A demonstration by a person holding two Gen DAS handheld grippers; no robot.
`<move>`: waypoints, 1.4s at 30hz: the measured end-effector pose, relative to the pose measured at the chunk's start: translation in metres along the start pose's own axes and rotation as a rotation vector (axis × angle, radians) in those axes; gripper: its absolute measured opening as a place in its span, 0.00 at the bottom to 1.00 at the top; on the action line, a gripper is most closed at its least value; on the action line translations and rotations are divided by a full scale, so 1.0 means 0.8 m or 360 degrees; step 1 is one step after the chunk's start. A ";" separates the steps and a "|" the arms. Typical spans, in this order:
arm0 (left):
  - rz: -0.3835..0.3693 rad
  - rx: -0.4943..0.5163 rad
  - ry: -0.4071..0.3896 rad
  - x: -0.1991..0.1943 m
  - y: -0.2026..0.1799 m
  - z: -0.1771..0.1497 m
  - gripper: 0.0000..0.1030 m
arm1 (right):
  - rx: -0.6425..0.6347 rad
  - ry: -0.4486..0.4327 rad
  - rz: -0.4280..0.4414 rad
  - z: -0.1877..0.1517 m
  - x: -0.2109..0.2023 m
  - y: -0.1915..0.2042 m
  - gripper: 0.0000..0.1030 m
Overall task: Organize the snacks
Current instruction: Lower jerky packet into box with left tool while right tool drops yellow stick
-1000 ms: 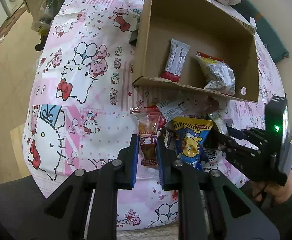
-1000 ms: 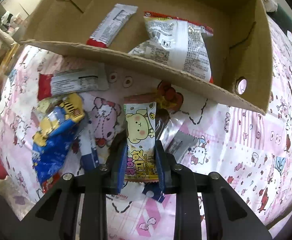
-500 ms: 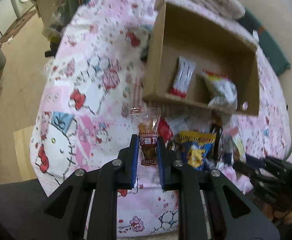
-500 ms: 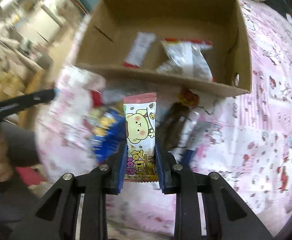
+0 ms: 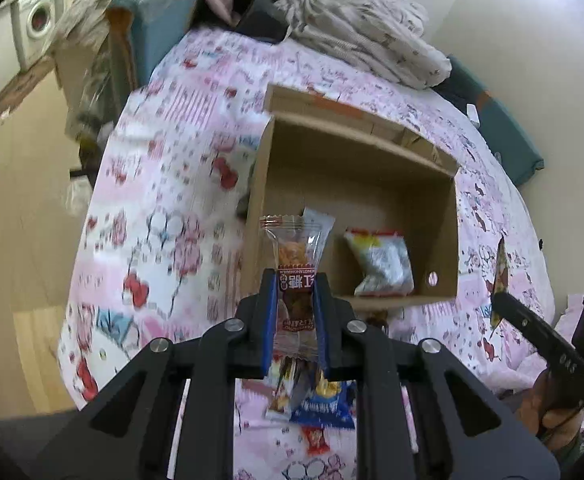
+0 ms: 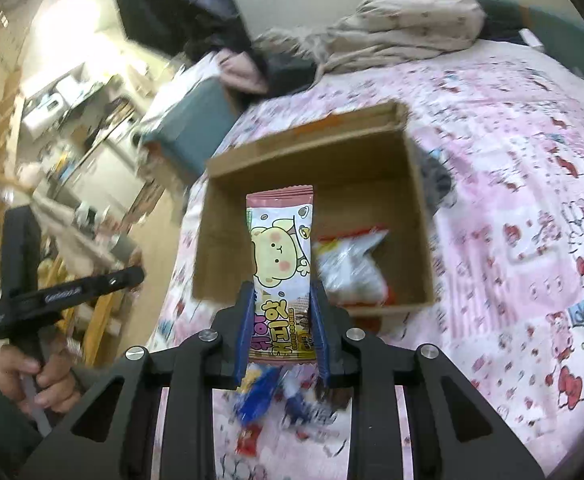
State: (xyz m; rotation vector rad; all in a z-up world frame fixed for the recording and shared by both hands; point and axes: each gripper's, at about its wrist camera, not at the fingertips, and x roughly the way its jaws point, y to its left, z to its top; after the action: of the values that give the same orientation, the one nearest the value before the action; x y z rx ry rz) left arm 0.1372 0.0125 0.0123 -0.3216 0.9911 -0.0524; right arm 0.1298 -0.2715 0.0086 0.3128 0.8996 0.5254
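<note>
Left gripper: clenched on clear packet of brown snack, held upright, red label between the blue pads. Ahead of it, open box on the pink bedspread; silver bag lies inside, ahead-right of the fingers. Loose snacks lie on the bedspread below the jaws.

Right gripper: clenched on bear wafer bar, upright, pink top edge up. Same box ahead; silver bag just right of the bar. Loose snacks below the jaws, blurred.
</note>
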 end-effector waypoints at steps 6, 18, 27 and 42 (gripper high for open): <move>0.0020 0.0091 0.0005 0.021 -0.024 0.039 0.14 | 0.0032 -0.0047 -0.0089 0.040 0.013 -0.028 0.27; -0.0031 0.0108 0.0098 0.109 -0.028 0.045 0.14 | 0.0143 0.0048 -0.0198 0.058 0.068 -0.070 0.27; 0.0026 0.0113 0.0119 0.126 -0.023 0.035 0.14 | 0.0125 0.0146 -0.0280 0.053 0.095 -0.077 0.27; 0.0057 0.0242 0.0081 0.123 -0.045 0.032 0.20 | 0.0034 0.0279 -0.0435 0.042 0.116 -0.075 0.27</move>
State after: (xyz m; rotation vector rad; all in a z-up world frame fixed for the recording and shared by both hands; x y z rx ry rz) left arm 0.2160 -0.0345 -0.0441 -0.1636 1.0368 -0.1035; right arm 0.2221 -0.2709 -0.0610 0.1602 1.0994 0.2934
